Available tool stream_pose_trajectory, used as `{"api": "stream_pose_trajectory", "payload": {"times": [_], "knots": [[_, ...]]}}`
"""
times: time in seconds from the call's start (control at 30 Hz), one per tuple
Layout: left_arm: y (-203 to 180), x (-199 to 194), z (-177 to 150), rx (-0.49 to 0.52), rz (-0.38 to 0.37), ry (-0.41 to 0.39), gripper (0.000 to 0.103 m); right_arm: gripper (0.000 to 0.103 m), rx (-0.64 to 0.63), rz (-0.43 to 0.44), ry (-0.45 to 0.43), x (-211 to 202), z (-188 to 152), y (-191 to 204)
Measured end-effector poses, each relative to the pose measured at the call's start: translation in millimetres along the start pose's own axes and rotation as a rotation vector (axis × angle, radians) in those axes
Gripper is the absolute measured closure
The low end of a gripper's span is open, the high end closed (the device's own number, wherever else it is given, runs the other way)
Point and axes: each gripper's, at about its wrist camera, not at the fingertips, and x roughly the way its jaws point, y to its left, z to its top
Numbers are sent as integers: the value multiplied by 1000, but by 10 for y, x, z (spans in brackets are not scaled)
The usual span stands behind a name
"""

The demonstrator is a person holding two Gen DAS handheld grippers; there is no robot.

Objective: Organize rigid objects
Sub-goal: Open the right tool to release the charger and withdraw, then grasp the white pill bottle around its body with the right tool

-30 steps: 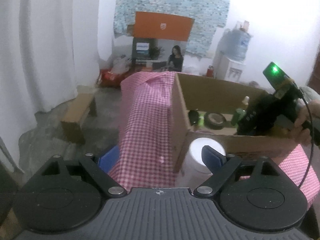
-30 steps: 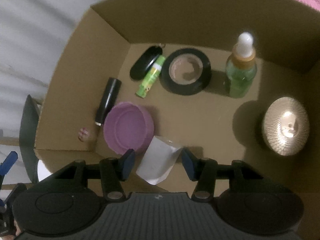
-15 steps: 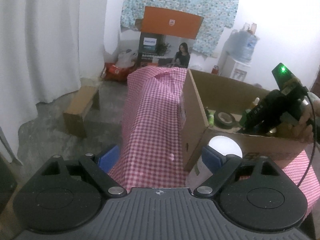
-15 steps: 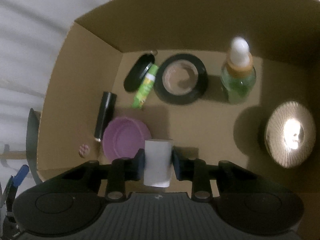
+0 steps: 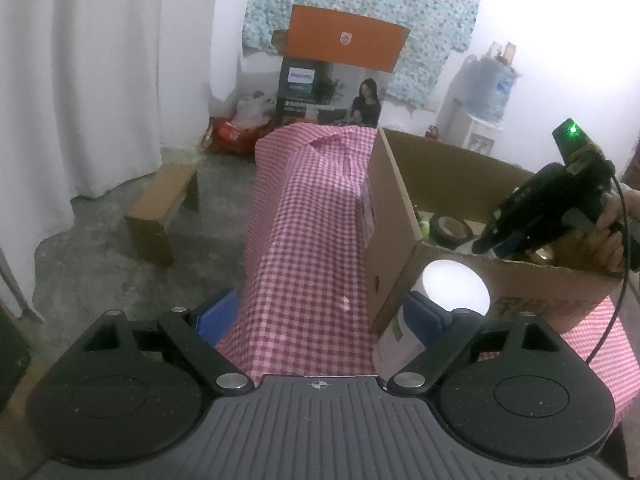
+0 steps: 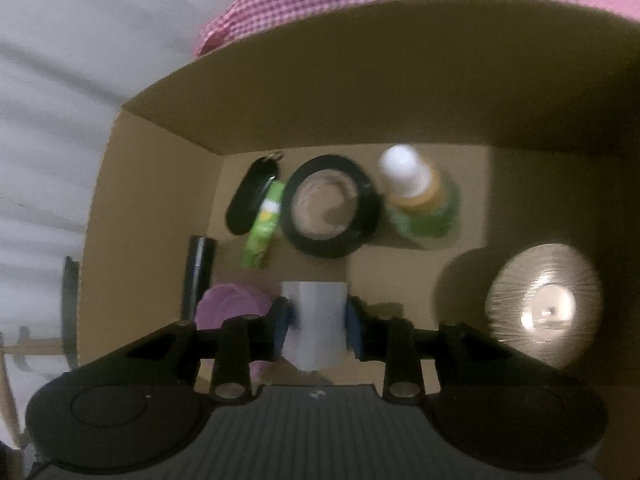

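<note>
My right gripper (image 6: 316, 320) is shut on a small white box (image 6: 315, 322) and holds it above the floor of an open cardboard box (image 6: 360, 92). In the box lie a black tape roll (image 6: 332, 212), a green bottle with a white cap (image 6: 420, 200), a green tube (image 6: 264, 228), a black oval case (image 6: 250, 196), a black cylinder (image 6: 198, 272), a purple lid (image 6: 230, 308) and a shiny round disc (image 6: 546, 308). My left gripper (image 5: 320, 312) is open over the pink checked cloth (image 5: 312, 240). A white-lidded jar (image 5: 440, 304) stands just right of its right finger.
The cardboard box (image 5: 404, 240) rests on the checked cloth, and the right gripper (image 5: 540, 216) hangs over it in the left wrist view. On the floor to the left is a small cardboard stool (image 5: 160, 216). An orange-topped carton (image 5: 340, 76) and a water dispenser (image 5: 484, 100) stand at the back wall.
My right gripper closed on the small white box, turned it straight and lifted it away from the box floor. The left gripper drew back and up a little, still open.
</note>
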Motion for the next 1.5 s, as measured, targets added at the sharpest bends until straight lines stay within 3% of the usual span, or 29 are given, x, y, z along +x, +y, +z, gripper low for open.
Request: {"api": "stream_pose_trajectory", "payload": {"times": [0.5,0.7,0.87,0.93,1.03,1.1,1.33,1.43,1.5], "knots": [[-110,-66,-42,34,-20,2,13,65,59,34,10,-92,-49,-61],[-214,-61,-76,70,-62,17,11,55,6,7,-136,-473,-342,86],[-340,-43,-117,114,-109,26,6,36,-121,32,-302,-889,-884,376],[-403,-21,-133,139,-123,37,5,20,-166,49,-375,-1015,-1140,483],[-492,25,-158,181,-138,55,4,7,-210,85,-447,-1068,-1504,612],[-554,59,-179,209,-141,60,3,4,-220,110,-470,-976,-1692,696],[-776,270,-258,306,-95,53,3,5,-191,179,-443,-366,-1920,945],[-819,331,-278,334,-53,36,11,11,-194,195,-423,-154,-1914,1012],[-820,341,-283,339,-41,22,22,16,-192,197,-422,-88,-1873,1043]]}}
